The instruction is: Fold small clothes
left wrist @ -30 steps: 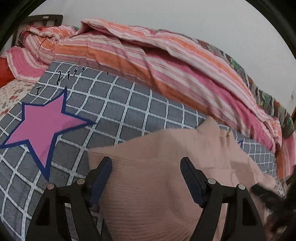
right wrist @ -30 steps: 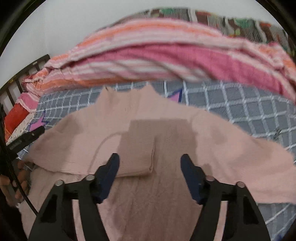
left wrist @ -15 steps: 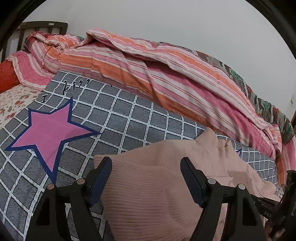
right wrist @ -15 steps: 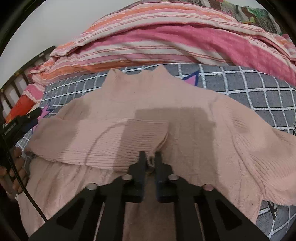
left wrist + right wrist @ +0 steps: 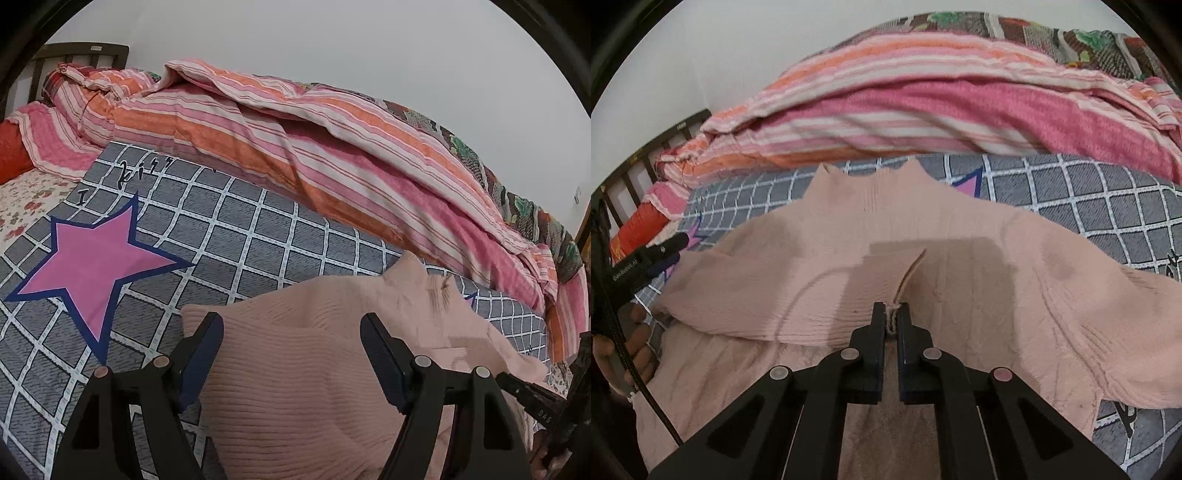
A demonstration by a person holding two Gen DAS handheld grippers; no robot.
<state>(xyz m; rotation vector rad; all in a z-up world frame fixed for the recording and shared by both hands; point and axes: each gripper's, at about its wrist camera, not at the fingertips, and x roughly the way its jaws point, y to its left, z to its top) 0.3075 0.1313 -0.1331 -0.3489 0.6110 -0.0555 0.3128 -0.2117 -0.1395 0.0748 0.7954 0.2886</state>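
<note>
Grey checked cover (image 5: 236, 236): handwritten "I kiss" (rest hidden under striped quilt (image 5: 295, 155)).

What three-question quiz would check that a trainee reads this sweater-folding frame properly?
1. True or false: the right gripper is shut on the pink sweater.
2. The left gripper is: A) open above the sweater, B) clamped on the striped quilt, C) out of view.
3. Fill in: the sweater lies on a grey checked cover printed with a pink ____.

Key: 1 true; 2 A; 3 star.
</note>
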